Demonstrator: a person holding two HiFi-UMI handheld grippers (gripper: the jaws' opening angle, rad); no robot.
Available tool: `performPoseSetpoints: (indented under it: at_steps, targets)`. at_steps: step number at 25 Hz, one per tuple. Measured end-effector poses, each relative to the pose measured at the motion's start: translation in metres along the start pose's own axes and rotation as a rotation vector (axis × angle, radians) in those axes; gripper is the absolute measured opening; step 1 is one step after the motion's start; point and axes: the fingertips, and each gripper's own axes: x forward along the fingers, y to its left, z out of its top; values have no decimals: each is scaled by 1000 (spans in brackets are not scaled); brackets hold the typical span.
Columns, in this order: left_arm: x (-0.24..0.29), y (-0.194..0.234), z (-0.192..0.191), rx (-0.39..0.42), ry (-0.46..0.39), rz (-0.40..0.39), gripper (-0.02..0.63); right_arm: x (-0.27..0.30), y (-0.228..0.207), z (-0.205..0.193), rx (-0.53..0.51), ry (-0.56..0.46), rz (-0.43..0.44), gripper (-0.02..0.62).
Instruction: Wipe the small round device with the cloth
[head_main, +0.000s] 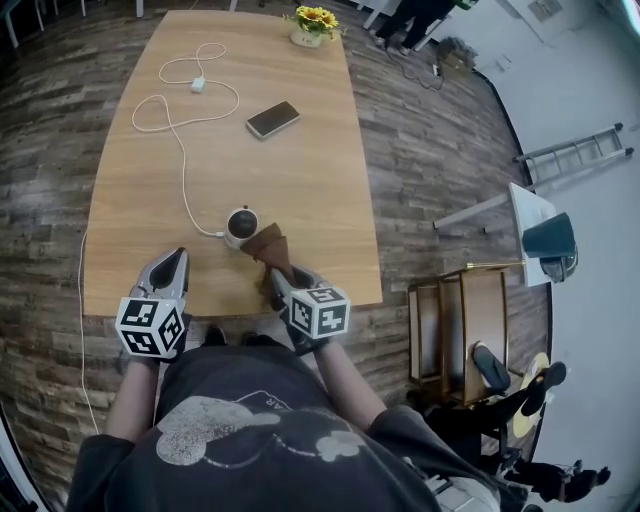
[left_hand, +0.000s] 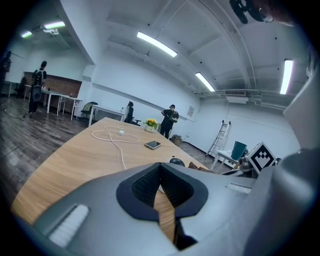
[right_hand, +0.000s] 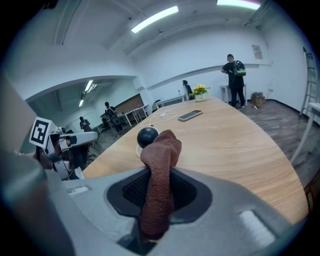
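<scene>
The small round device, black on a white base, sits on the wooden table near its front edge; it shows as a dark ball in the right gripper view. My right gripper is shut on a brown cloth whose free end reaches the device's right side. The cloth runs up between the jaws. My left gripper hovers at the table's front left, shut with nothing in it, the device ahead to its right.
A white cable loops from the device to a charger at the far left. A phone lies mid-table, a flower pot at the far end. A wooden cart stands right of the table. People stand farther off.
</scene>
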Motion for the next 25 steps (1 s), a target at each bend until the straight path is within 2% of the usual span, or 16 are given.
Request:
performPoseSetpoints:
  at_steps: [6, 10, 14, 20, 25]
  targets:
    - [6, 0, 6, 22, 9, -37, 18, -15, -27, 53, 51, -175, -94, 78]
    - [12, -6, 0, 21, 31, -30, 17, -6, -33, 75, 52, -227, -74, 78]
    - [19, -12, 0, 10, 41, -5, 17, 17, -28, 71, 42, -177, -8, 78]
    - [31, -20, 8, -3, 29, 38, 17, 42, -17, 47, 4, -37, 96, 78]
    - [39, -24, 8, -13, 27, 59, 17, 60, -12, 30, -56, 59, 137, 78]
